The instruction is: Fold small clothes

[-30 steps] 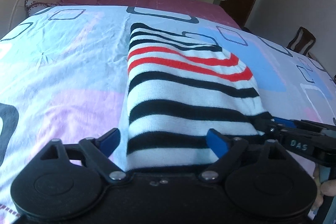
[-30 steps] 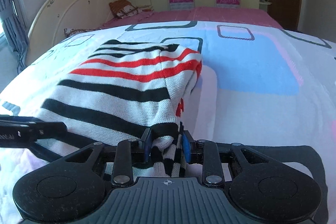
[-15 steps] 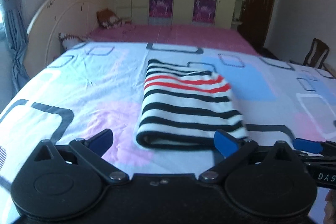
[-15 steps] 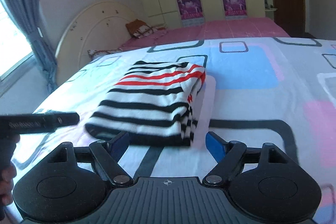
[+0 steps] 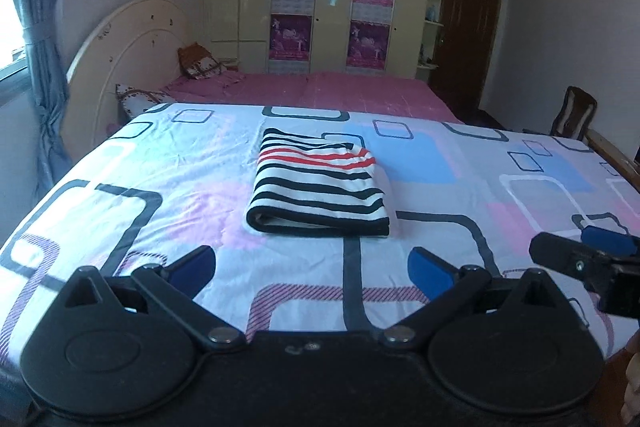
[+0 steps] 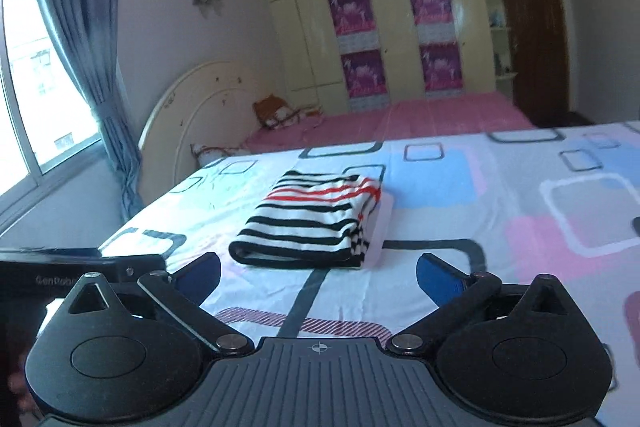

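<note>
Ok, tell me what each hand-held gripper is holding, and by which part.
Nothing. The left hand-held gripper is open and empty; the right hand-held gripper's jaws are opening, empty. The folded black, white and red striped knit garment lies free.

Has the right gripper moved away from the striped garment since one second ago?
Yes. The right gripper has pulled back and up from the striped garment, which now lies folded on the bedsheet ahead of the opening, empty jaws.

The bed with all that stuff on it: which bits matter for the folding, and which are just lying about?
For the job:
- folded black, white and red striped knit garment
- left gripper, open
- right gripper, jaws opening, nothing between them

Lying about:
- patterned bedsheet
- orange cushion
- wooden chair
</note>
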